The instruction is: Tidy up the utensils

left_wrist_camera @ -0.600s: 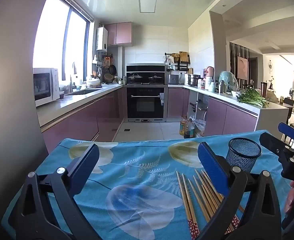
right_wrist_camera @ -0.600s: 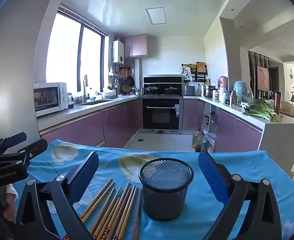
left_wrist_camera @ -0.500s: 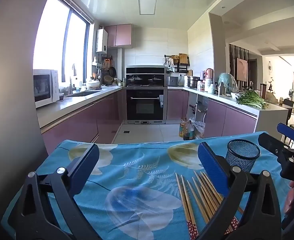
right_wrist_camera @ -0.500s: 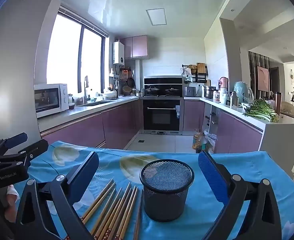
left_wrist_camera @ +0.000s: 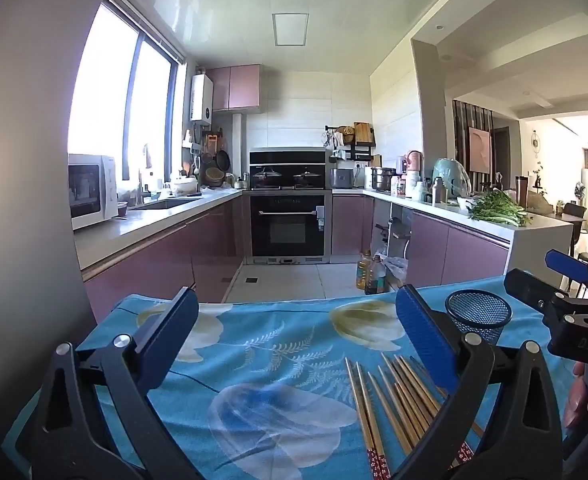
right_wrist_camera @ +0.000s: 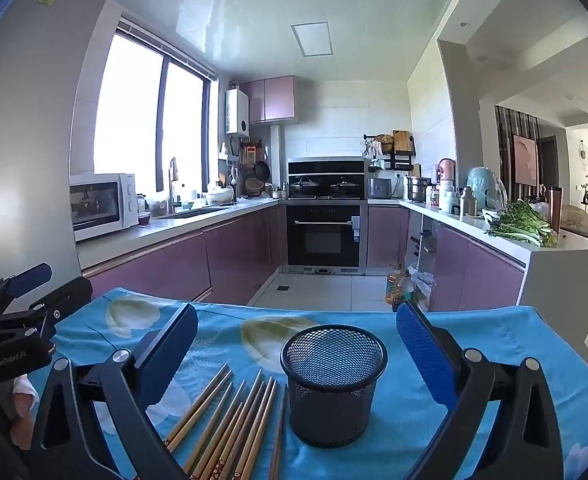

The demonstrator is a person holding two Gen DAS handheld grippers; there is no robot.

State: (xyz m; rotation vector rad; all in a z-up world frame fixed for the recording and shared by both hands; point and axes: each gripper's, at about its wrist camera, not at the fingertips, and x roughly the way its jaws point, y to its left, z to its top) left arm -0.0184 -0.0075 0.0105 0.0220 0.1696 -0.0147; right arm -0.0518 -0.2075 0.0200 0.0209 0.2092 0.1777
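Several wooden chopsticks [left_wrist_camera: 394, 396] lie side by side on the blue flowered tablecloth [left_wrist_camera: 262, 360]; they also show in the right wrist view [right_wrist_camera: 234, 420]. A black mesh cup [right_wrist_camera: 334, 380] stands upright and empty just right of them, also seen in the left wrist view [left_wrist_camera: 479, 314]. My left gripper [left_wrist_camera: 294, 336] is open and empty, above the cloth left of the chopsticks. My right gripper [right_wrist_camera: 296, 348] is open and empty, with the cup between its fingers' lines of sight.
The table's far edge [right_wrist_camera: 334, 312] drops to a kitchen floor. Purple cabinets, an oven [right_wrist_camera: 322, 236], a microwave [right_wrist_camera: 102, 204] and a counter with greens [right_wrist_camera: 522, 228] lie well beyond. Each gripper shows at the edge of the other's view.
Both views have tilted slightly downward, so the kitchen and table sit a little lower in frame. Nothing on the table has moved; both grippers stay open.
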